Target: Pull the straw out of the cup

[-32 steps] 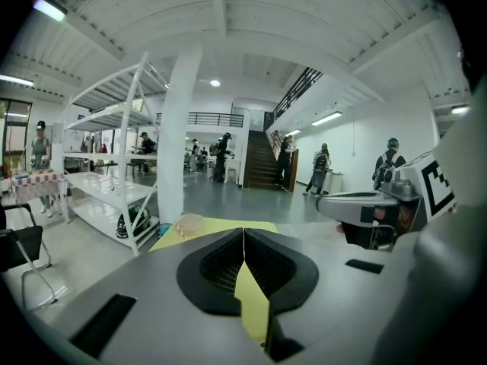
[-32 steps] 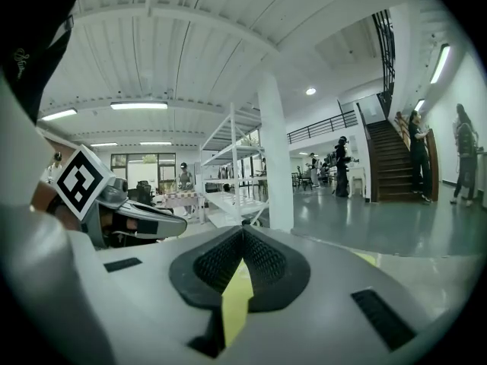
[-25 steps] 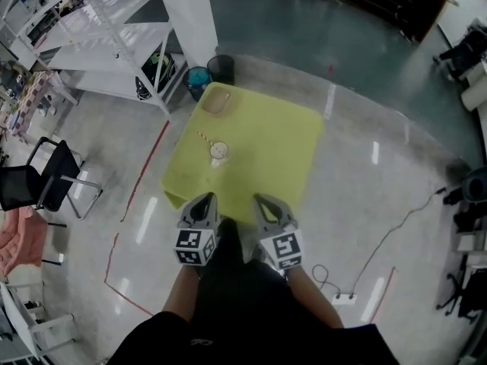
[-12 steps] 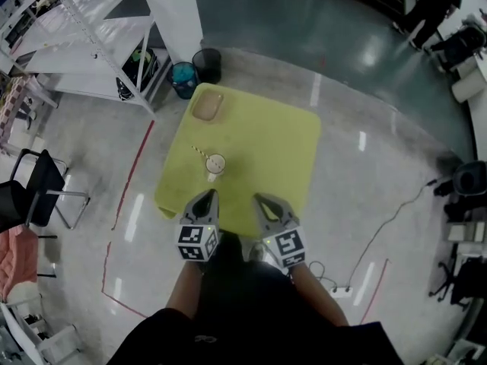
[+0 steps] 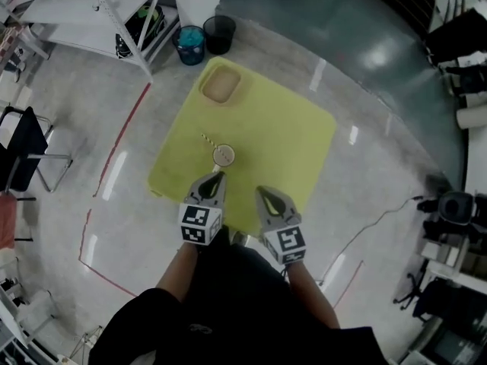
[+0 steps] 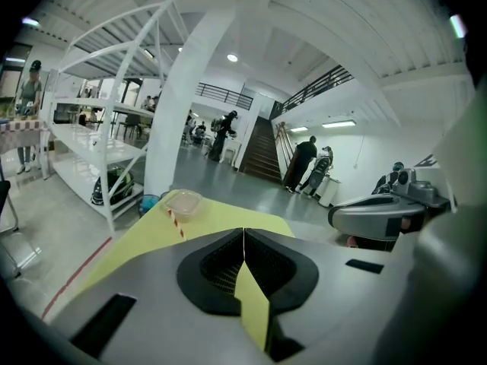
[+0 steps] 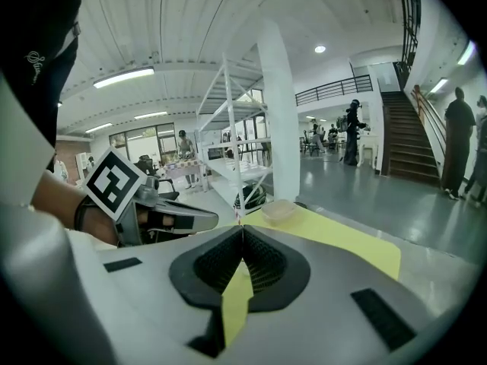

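Observation:
A lidded cup (image 5: 223, 156) stands on the yellow table (image 5: 281, 135), left of its middle. A red-and-white striped straw (image 5: 207, 139) slants out of it to the upper left, and it also shows in the left gripper view as the straw (image 6: 176, 220). My left gripper (image 5: 216, 178) is shut and empty, its tip just short of the cup. My right gripper (image 5: 264, 195) is also shut and empty, to the right of the cup over the table's near edge. In the left gripper view the cup is hidden behind the shut left gripper (image 6: 243, 233). The right gripper (image 7: 243, 230) also shows jaws pressed together.
A tan lidded container (image 5: 220, 87) sits at the table's far corner. Beyond it on the floor are a blue bin (image 5: 190, 44) and a black bin (image 5: 220, 33), beside a white shelf rack (image 5: 114, 14). A chair (image 5: 27, 147) stands left; a cable (image 5: 380, 219) runs right.
Both grippers have moved forward and down over the table's near edge. The left tip has come close to the cup. Both have stayed shut.

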Demonstrator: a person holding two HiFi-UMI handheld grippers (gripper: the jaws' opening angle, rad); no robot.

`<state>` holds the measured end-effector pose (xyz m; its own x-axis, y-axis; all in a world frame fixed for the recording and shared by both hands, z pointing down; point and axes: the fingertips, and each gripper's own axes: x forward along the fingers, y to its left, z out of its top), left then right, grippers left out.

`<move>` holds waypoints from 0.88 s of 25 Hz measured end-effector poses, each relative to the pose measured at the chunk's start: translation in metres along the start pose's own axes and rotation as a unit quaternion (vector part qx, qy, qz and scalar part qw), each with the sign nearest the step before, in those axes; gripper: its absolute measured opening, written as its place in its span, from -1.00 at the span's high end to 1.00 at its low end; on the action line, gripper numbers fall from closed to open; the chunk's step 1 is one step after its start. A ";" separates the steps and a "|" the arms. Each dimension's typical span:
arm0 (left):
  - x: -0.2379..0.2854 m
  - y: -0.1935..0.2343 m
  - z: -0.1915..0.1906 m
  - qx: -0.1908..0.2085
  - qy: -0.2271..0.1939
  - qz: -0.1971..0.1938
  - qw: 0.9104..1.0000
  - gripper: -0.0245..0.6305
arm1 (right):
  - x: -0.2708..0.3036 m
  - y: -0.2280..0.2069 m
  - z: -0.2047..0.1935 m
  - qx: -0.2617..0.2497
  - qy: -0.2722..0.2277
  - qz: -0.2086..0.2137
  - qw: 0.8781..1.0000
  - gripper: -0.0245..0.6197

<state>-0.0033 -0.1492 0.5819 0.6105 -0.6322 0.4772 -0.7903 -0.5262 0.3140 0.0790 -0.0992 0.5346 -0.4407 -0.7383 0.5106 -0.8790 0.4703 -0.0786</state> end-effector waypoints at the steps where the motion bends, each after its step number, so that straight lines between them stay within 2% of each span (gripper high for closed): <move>1: 0.003 0.004 -0.001 -0.001 0.002 -0.002 1.000 0.79 | 0.005 0.000 0.002 0.001 0.001 -0.001 1.000 0.87; 10: 0.031 0.045 -0.017 -0.003 0.027 0.003 1.000 0.79 | 0.038 -0.001 0.006 -0.018 0.021 -0.004 1.000 0.87; 17: 0.046 0.064 -0.028 0.006 0.054 0.001 0.999 0.79 | 0.060 -0.009 0.019 -0.001 0.013 -0.013 1.000 0.87; 22: 0.058 0.077 -0.036 -0.005 0.068 -0.001 0.998 0.79 | 0.071 -0.014 0.016 0.009 0.028 -0.014 0.999 0.87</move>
<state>-0.0304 -0.2058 0.6630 0.6000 -0.5476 0.5831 -0.7897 -0.5217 0.3226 0.0570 -0.1657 0.5584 -0.4051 -0.7232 0.5593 -0.8945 0.4401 -0.0788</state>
